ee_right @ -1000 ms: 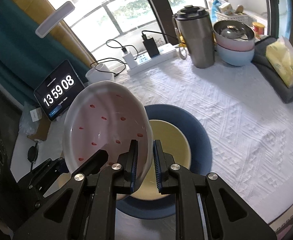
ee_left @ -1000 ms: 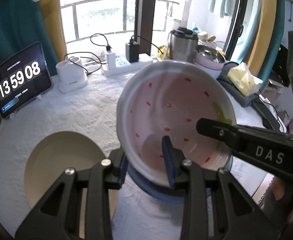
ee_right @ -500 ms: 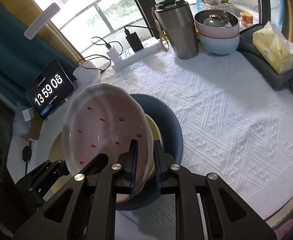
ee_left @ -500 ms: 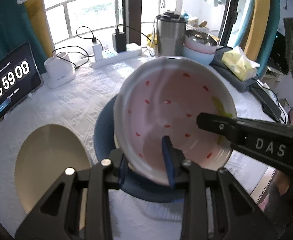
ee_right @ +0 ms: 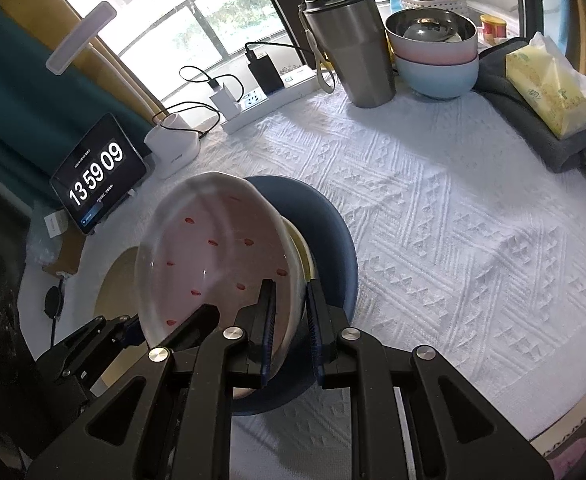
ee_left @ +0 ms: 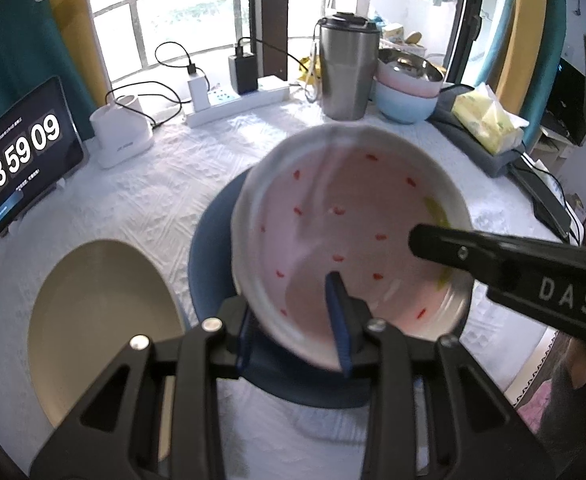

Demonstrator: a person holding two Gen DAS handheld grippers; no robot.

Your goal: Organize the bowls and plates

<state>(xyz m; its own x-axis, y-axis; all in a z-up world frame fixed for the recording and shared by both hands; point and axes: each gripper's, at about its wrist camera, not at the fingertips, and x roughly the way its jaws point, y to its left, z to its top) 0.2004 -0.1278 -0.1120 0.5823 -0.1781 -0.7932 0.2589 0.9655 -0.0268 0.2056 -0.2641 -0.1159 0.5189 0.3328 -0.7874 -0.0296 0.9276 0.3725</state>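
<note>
The pink bowl (ee_left: 349, 240), white-rimmed and dotted with red marks, hangs tilted above the dark blue plate (ee_left: 213, 264), which lies on the white-clothed tabletop (ee_right: 453, 220). Both tools grip it by the rim: the left hand-held gripper (ee_left: 295, 322) straddles the near edge with one pad inside the bowl and one outside, its jaws opening slightly while the rim sits between them; the right hand-held gripper (ee_right: 291, 320) is clamped tight on the opposite edge, one finger inside and one outside. Under the bowl, in the right wrist view, a pale yellow plate (ee_right: 303, 258) sits inside the dark blue plate. Left of the dark blue plate rests a beige plate (ee_left: 101, 320), just beside it but apart. Far behind the dark blue plate, a steel tumbler (ee_left: 347, 68) stands by a stack of bowls (ee_left: 407, 88), blue at the bottom, pink above, a steel one on top. A tablet clock (ee_left: 23, 152) leans to the far left of it.
</note>
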